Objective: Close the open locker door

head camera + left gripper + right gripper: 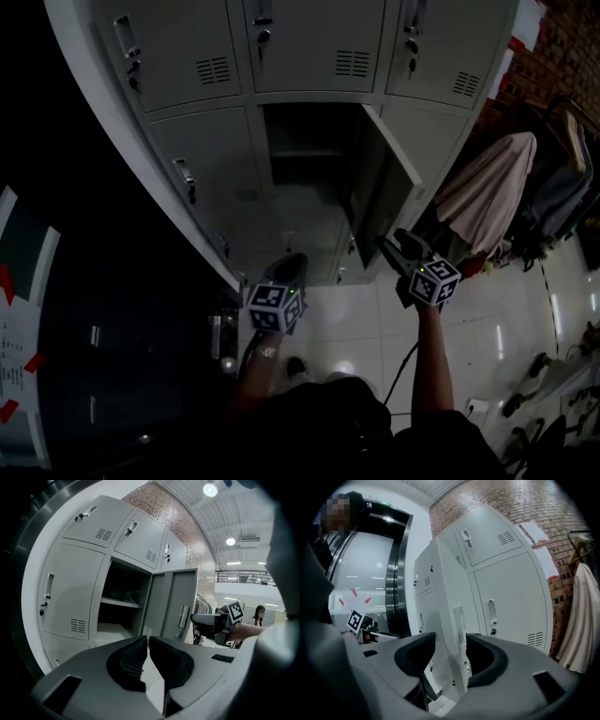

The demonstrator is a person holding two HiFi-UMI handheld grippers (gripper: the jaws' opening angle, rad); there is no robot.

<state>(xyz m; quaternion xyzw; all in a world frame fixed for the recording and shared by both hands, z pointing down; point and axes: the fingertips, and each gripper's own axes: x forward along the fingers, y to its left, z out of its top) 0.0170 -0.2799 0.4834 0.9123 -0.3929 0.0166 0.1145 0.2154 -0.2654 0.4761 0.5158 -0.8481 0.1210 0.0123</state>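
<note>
just before right hand-held gripper [394,246], locker door [373,192]

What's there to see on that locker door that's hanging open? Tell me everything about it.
The open locker door is a pale grey sheet-metal panel, upright, hinged at the right side of its dark compartment and swung well out into the room. Its inner face shows a raised vertical stiffener, a latch plate near the free edge and small vent slots low down. Its free edge stands between the right gripper's open jaws; whether they touch it cannot be told.
</note>
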